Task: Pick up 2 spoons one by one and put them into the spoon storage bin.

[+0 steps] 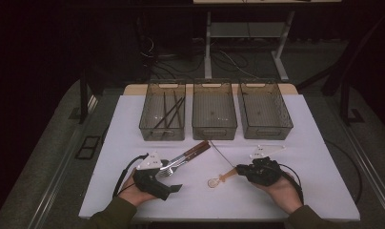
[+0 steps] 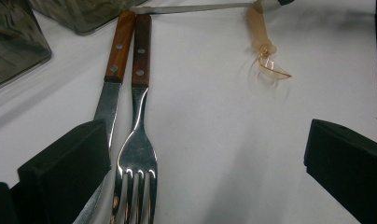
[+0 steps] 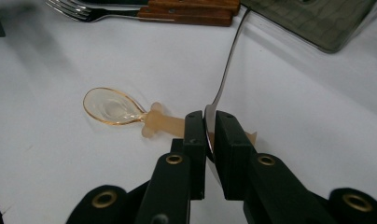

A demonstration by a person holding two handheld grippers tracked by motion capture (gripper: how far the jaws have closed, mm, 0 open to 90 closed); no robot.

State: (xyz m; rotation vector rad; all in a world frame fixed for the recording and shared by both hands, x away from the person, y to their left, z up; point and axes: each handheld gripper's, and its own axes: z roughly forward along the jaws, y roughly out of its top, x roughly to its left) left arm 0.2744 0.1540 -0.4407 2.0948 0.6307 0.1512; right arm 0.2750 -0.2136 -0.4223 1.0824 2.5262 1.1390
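Right gripper view, metal spoon (image 3: pixel 209 122) pinched between fingers (image 3: pixel 195 140)

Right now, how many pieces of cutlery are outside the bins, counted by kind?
Fork: 1
Knife: 1
Metal spoon: 1
Amber plastic spoon: 1
Total: 4

Fork (image 2: pixel 136 163): polished metal head and neck, mirror-glossy; brown wooden handle with metal rivets, satin.
Knife (image 2: pixel 105 105): smooth bright metal blade; matching riveted wooden handle.
Small spoon (image 3: pixel 113 107): clear amber plastic bowl, glossy; handle opaque, pale, matt.
Long utensil (image 3: pixel 228 60): thin shiny metal.
Three bins (image 1: pixel 214 114): smoky translucent plastic, ribbed walls.
Table top (image 1: pixel 319 191): white, smooth, matt.
Right gripper (image 3: pixel 210 133) and left gripper (image 2: pixel 210 163): matt black plastic jaws; brass-coloured rivets on the right one.
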